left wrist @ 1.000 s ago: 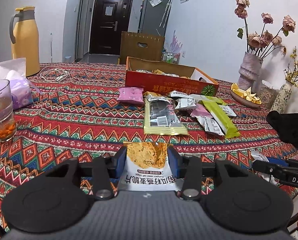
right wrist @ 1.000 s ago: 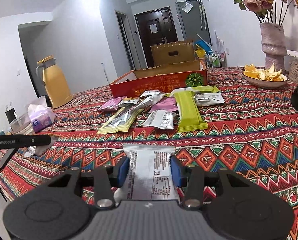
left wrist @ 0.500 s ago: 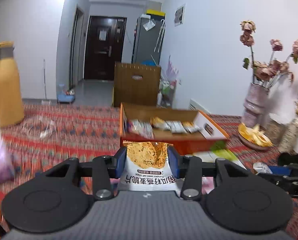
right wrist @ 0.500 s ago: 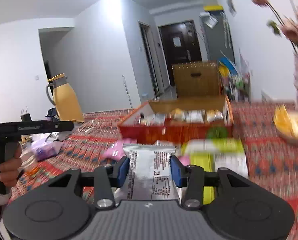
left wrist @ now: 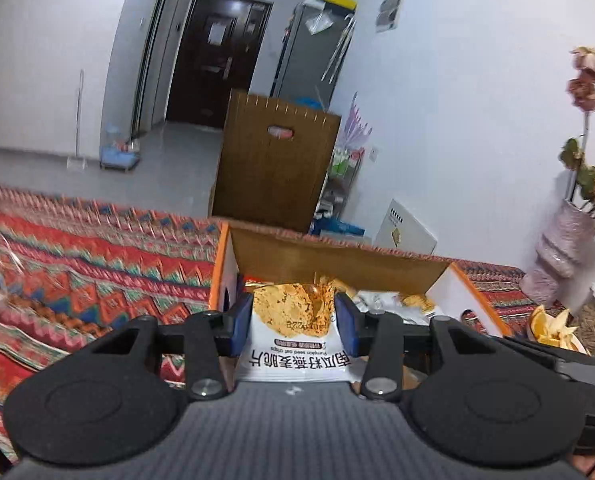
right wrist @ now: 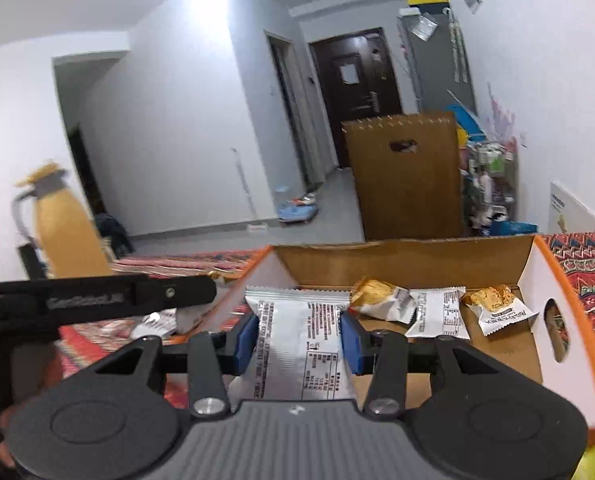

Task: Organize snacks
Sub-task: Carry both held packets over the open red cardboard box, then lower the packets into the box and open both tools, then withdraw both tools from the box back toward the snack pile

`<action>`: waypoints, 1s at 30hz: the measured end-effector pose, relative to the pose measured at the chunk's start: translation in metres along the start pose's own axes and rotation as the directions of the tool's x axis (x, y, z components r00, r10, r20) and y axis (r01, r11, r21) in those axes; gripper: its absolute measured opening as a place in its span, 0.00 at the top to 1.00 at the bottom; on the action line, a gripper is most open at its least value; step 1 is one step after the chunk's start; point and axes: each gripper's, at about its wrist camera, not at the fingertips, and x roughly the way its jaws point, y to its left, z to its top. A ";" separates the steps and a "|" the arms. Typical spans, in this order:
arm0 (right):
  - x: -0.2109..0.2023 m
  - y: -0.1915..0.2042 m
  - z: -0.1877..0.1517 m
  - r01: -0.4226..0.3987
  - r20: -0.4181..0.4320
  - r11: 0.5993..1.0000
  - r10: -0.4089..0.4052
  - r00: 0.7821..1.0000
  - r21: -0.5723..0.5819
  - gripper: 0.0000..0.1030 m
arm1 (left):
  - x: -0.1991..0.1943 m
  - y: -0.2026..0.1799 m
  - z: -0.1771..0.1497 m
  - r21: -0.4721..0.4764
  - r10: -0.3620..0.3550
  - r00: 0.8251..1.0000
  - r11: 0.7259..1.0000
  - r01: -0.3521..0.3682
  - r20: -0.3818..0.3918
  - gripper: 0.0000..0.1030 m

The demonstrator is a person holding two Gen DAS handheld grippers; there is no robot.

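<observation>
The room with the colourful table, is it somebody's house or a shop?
Most likely somebody's home. There is a dark front door, a tall fridge by the wall, and a patterned tablecloth with a vase of flowers on it.

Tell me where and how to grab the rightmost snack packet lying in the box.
Grip the rightmost packet across its short width at mid-body, coming from above. It lies flat and skewed on the box floor, close to the right wall, so a sideways approach looks blocked.

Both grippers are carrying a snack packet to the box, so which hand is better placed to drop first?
Probably right: the right gripper holds its silver packet above the box floor. The left gripper's crisp packet hangs at the near wall.
</observation>
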 end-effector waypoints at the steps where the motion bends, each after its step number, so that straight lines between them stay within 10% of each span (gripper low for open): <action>1: 0.010 -0.002 -0.002 0.004 -0.011 1.000 -0.004 1.000 0.008 0.58 | 0.009 0.002 -0.004 0.005 0.007 1.000 1.000 -0.007 -0.012 0.57; 9: 0.045 -0.006 -0.020 -0.026 -0.108 0.999 0.030 0.994 0.036 0.48 | 0.023 0.017 -0.014 -0.007 -0.019 0.999 1.000 0.018 -0.043 0.34; 19: 0.020 0.009 -0.008 0.028 -0.053 0.998 -0.031 0.998 -0.059 0.36 | 0.001 -0.001 -0.008 0.088 0.024 0.999 0.996 -0.027 0.037 0.29; 30: -0.121 0.015 -0.021 0.150 0.057 0.978 -0.143 0.988 -0.147 0.17 | -0.130 -0.030 -0.037 0.186 0.023 0.996 0.982 -0.038 0.084 0.13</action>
